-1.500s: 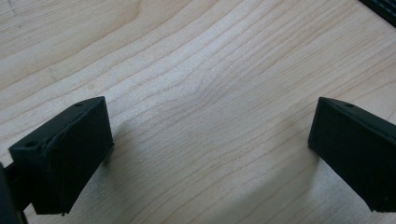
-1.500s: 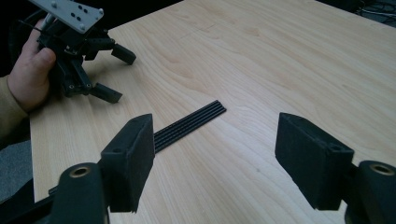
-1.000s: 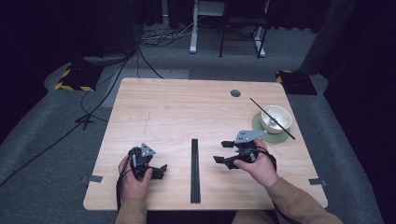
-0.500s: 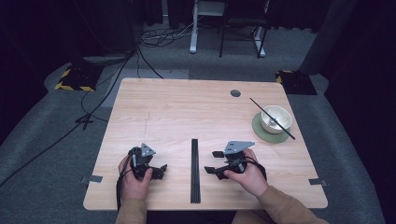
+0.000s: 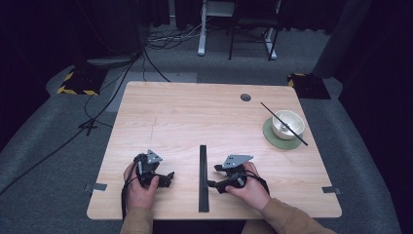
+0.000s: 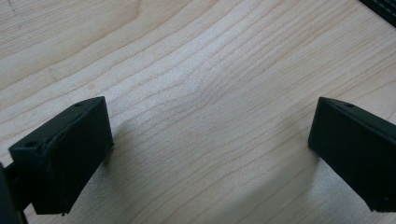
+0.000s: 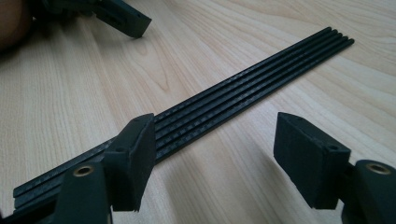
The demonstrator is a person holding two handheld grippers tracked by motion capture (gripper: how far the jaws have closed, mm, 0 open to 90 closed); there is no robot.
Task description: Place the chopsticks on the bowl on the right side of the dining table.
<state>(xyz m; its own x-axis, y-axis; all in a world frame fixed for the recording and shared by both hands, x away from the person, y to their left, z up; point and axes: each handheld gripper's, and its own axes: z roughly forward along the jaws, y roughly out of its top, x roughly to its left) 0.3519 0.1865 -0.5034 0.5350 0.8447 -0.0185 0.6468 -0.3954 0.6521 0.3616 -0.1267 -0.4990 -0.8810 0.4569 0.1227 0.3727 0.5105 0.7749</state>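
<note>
The right gripper (image 5: 213,175) sits low beside the black rods (image 5: 203,178), jaws spread wide and empty, one jaw just over the bundle's near end, likely lining up to pick one; the rods lie side by side in the middle of the table (image 5: 185,117), between both hands; the left gripper (image 5: 168,178) rests open on bare wood, idle; another rod (image 5: 284,124) leans across the bowl (image 5: 287,124) at the far right.
</note>
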